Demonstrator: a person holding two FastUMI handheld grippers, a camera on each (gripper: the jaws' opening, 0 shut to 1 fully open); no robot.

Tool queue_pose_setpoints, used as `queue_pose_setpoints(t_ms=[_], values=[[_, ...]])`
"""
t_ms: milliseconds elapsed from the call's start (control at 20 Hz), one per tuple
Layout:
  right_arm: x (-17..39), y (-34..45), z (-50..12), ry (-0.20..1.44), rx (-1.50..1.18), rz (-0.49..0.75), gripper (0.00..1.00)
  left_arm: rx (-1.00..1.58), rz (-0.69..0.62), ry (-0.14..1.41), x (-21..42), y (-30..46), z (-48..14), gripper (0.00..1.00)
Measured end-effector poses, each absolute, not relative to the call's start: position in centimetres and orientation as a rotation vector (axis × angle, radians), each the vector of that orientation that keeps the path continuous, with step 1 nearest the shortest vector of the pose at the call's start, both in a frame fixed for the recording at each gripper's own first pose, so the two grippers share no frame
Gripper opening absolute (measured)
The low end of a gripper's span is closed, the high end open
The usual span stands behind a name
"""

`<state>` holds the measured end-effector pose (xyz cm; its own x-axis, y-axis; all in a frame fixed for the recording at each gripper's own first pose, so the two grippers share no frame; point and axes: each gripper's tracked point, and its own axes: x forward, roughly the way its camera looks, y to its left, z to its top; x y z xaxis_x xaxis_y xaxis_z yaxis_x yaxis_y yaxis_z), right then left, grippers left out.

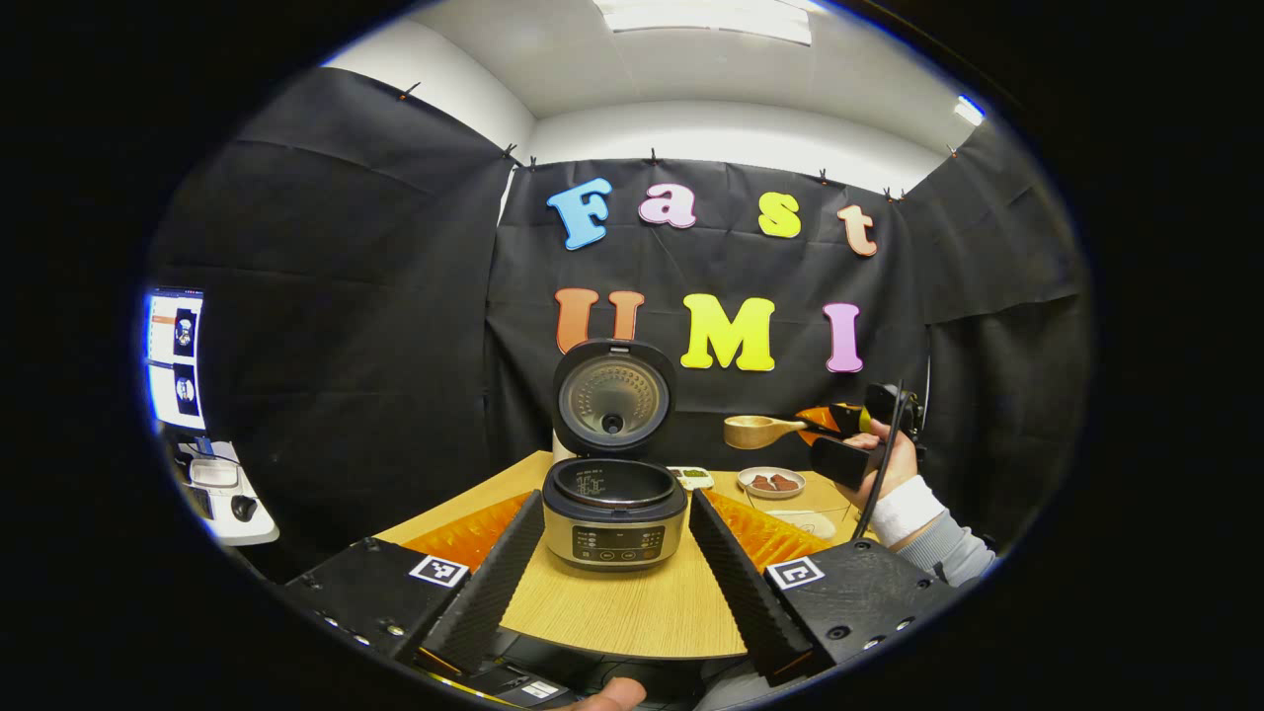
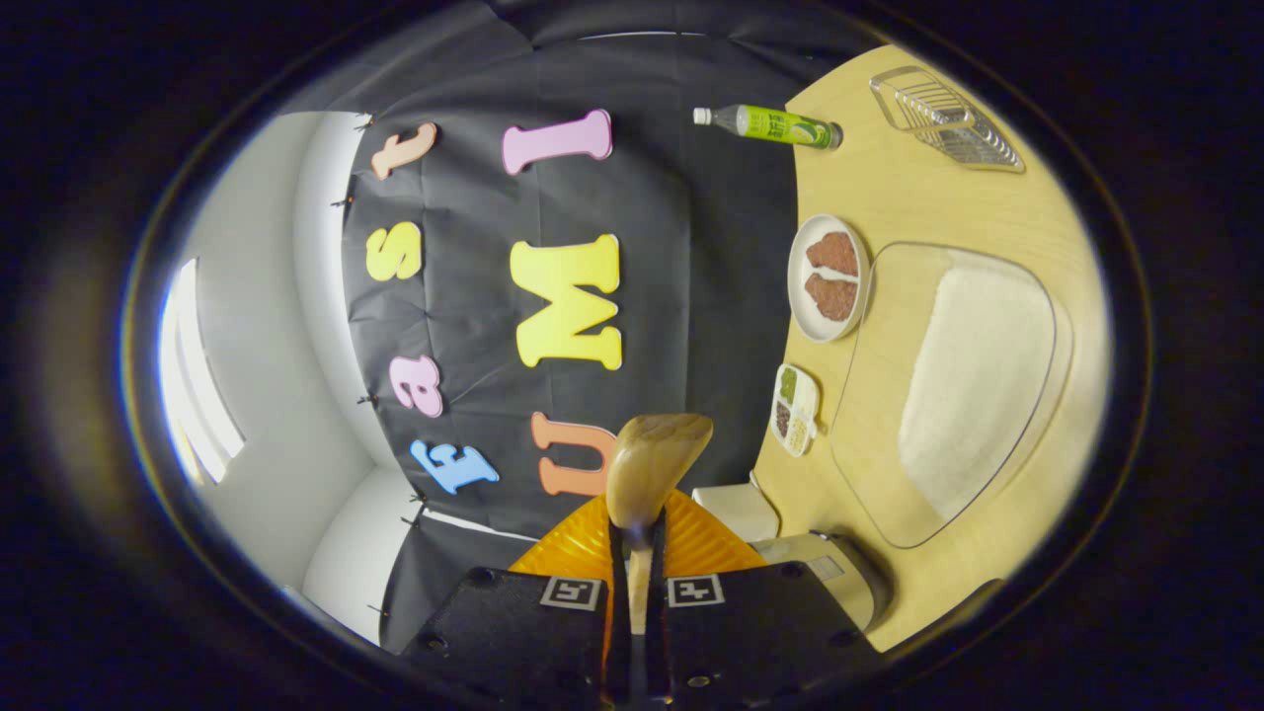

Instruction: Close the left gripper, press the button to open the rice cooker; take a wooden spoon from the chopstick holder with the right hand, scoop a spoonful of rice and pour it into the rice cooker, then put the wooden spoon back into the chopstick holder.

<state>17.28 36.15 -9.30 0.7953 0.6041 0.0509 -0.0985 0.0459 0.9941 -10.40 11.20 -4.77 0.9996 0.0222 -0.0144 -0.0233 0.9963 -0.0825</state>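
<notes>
Step in hand, as judged: carrying the wooden spoon (image 1: pixel 765 429) toward the rice cooker (image 1: pixel 613 513) for pouring. Rice cooker lid (image 1: pixel 613 393) already up, standing upright behind the pot, so button step complete. Left tongs (image 1: pixel 614 573) released, fingers spread wide, rice cooker seated directly ahead between them on the tabletop (image 1: pixel 632 612). Right tongs (image 2: pixel 637 592) clenched on the spoon handle, both fingers pressing it, bowl of the spoon projecting forward beyond the fingertips. From the left tongs, spoon held up and to the right of the rice cooker, above the tabletop, well apart from the pot opening. Right view rolled sideways: clear tray of rice (image 2: pixel 973 385) ahead and to the right of the right tongs. Spoon: pale wood, round deep bowl, short handle; contents of bowl not discernible. Next move, as judged: travel across until bowl sits over the open pot, then rotate to tip, keeping bowl level in transit to avoid spilling grains.
</notes>
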Motion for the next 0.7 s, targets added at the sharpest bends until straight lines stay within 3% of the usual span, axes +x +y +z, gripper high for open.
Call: queue_pose_setpoints(t_ms=[250, 700], values=[[15.6, 42.7, -9.7, 0.483, 1.339, 0.595, 0.11, -0.086, 0.042, 0.048, -10.6, 12.7, -6.0, 0.95], [14.2, 49.0, -7.2, 0.345, 0.871, 0.672, 0.11, -0.087, 0.058, 0.040, -11.1, 14.0, -5.9, 0.95]])
